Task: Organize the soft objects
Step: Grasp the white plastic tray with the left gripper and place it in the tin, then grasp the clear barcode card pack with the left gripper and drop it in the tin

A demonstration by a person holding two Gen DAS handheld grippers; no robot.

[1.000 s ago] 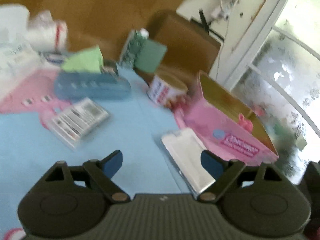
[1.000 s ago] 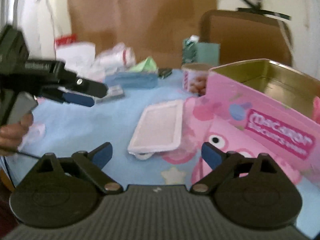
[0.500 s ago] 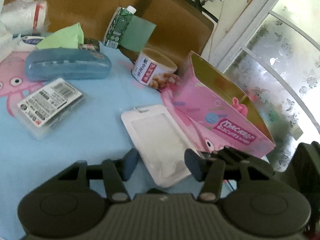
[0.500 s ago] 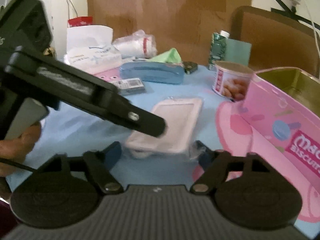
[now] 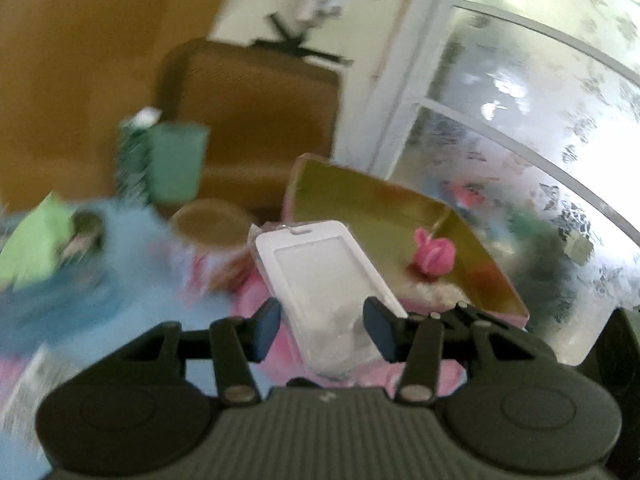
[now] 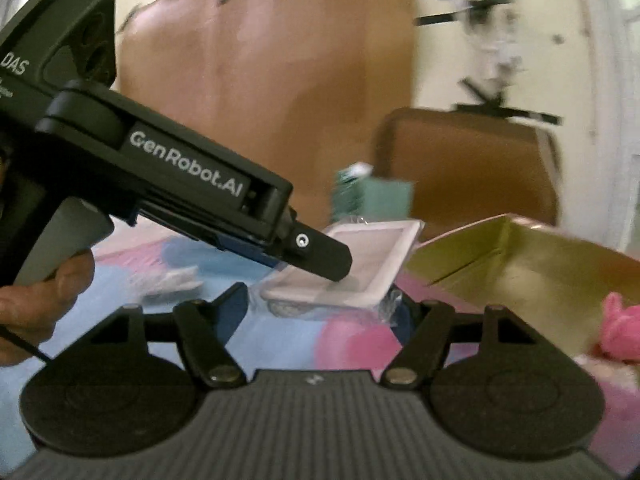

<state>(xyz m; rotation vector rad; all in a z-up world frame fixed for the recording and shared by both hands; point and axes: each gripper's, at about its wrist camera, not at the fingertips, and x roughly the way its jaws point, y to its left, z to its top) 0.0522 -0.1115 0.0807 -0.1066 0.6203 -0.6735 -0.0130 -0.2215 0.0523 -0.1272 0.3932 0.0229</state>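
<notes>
White card sleeve [image 5: 320, 276] clamped in tilted-down left gripper [image 5: 322, 330], lifted

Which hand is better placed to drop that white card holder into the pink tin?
Left. Its tongs are shut on the white card holder, lifted beside the open pink tin. The right tongs are empty.

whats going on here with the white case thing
A person holds a hand-held gripper in each hand. The left hand-held gripper has just closed on a white card holder and holds it off the blue cloth, tilted up beside the open pink tin. The right hand-held gripper sits open just below it, gripping nothing.
</notes>
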